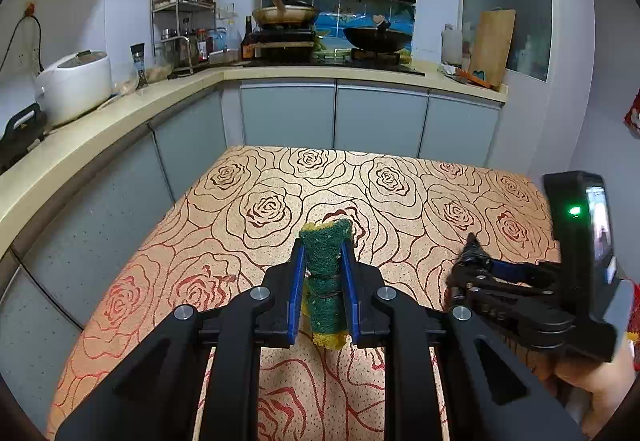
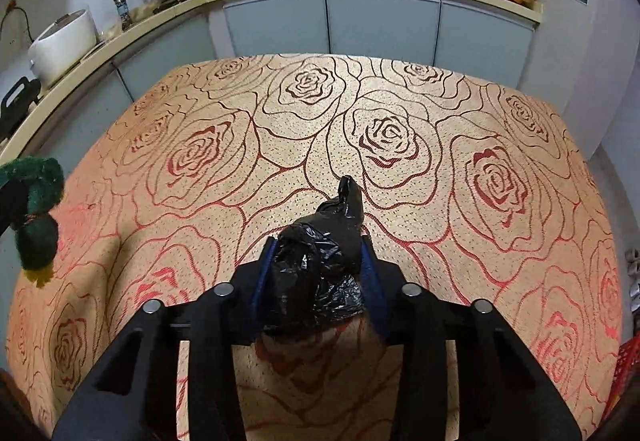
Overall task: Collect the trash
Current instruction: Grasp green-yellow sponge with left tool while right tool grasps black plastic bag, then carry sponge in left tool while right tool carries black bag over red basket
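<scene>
Rice cooker (image 1: 74, 85) on countertop (image 1: 120, 113)

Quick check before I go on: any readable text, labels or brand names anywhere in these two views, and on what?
None can be read.
Bottles and jars on the counter rack: labels too small and blurred.
Pepper grinder: label blurred.
Small screen on the right gripper's body: lit, nothing legible.
Sponge, black bag, rose-patterned tablecloth: no text.
</scene>
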`<control>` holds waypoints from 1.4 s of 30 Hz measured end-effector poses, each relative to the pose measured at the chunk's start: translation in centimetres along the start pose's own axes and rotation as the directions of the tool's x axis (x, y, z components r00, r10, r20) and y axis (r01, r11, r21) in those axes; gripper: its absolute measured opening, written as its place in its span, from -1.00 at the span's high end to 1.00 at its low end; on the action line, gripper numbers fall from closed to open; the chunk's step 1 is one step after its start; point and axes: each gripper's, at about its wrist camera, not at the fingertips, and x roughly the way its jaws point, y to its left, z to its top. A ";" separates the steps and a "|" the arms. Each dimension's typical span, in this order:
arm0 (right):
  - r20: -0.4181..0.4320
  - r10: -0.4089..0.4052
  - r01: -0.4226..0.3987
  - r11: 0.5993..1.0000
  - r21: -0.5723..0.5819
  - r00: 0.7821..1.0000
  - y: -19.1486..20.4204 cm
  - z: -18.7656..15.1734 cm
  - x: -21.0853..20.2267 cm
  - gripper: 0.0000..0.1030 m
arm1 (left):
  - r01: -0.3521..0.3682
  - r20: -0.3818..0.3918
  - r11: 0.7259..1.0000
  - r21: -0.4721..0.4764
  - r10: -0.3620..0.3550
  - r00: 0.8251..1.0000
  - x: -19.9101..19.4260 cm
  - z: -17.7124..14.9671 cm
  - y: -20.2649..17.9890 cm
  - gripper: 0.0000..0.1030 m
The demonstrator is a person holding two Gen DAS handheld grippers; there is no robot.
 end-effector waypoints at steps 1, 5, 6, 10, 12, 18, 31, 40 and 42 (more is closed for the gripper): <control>0.020 -0.006 0.006 1.000 -0.002 1.000 -0.1 -0.1 -0.8 0.27 | 0.003 0.005 1.000 -0.001 -0.003 1.000 -0.1 0.0 -0.1 0.67; 0.126 -0.029 0.029 1.000 0.005 0.992 -0.8 -0.7 -5.4 0.27 | 0.019 0.031 1.000 0.001 -0.019 0.999 -1.2 0.0 -0.7 0.67; 0.147 -0.032 0.031 0.999 0.008 0.989 -1.0 -0.8 -6.5 0.27 | 0.025 0.039 1.000 0.002 -0.025 0.999 -1.5 0.0 -1.0 0.67; 0.235 -0.043 0.040 0.999 0.018 0.971 -1.8 -1.7 -11.1 0.27 | 0.049 0.070 0.999 0.007 -0.049 0.996 -3.0 0.4 -1.9 0.67; 0.276 -0.045 0.040 0.999 0.022 0.960 -2.2 -2.2 -13.5 0.27 | 0.056 0.086 0.998 0.011 -0.057 0.995 -3.7 0.6 -2.4 0.67; 0.374 -0.042 0.033 0.999 0.030 0.927 -3.2 -3.9 -19.4 0.27 | 0.089 0.129 0.996 0.025 -0.091 0.988 -6.3 1.2 -4.4 0.67; 0.440 -0.129 0.100 0.991 0.089 0.889 -6.0 -6.8 -25.3 0.27 | 0.192 0.161 0.978 0.077 -0.203 0.966 -10.4 1.2 -9.1 0.67; 0.435 -0.208 0.147 0.974 0.170 0.876 -9.7 -8.7 -26.9 0.27 | 0.290 0.139 0.947 0.141 -0.309 0.941 -11.4 0.8 -14.2 0.67; 0.428 -0.238 0.168 0.966 0.195 0.872 -11.0 -9.2 -27.3 0.27 | 0.324 0.124 0.933 0.154 -0.344 0.931 -11.2 0.6 -15.7 0.67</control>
